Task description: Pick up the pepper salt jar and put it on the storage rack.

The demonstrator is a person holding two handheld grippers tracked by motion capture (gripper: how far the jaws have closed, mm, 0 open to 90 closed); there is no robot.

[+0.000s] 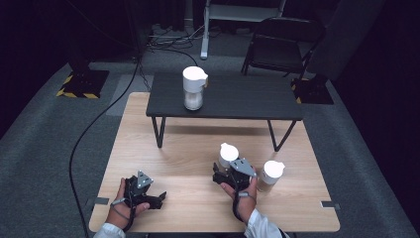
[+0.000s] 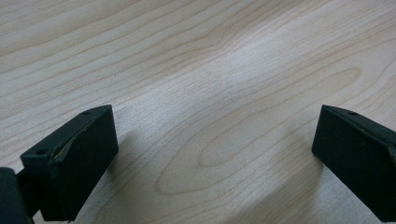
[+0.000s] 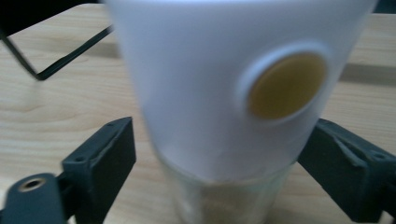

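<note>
A dark room with grey carpet; a light wooden table (image 1: pixel 163 148) bears a low black stand (image 1: pixel 247 99) across its far half. Left hand (image 1: pixel 121 206), at seven o'clock on the tabletop, rests its left gripper (image 1: pixel 159 198) on the wood, pointing toward three o'clock, jaws spread wide with bare wood between them. Right hand (image 1: pixel 242 196), at five o'clock, holds the right gripper (image 1: pixel 217 177) pointing toward twelve; its jaws flank the near jar (image 1: pixel 228 154), left pad apart from it, right pad's contact unclear. Jars with white lids: three. One between the right jaws, one (image 1: pixel 271 174) just beside at three o'clock, one (image 1: pixel 193 88) on the stand. Grippers: two.
</note>
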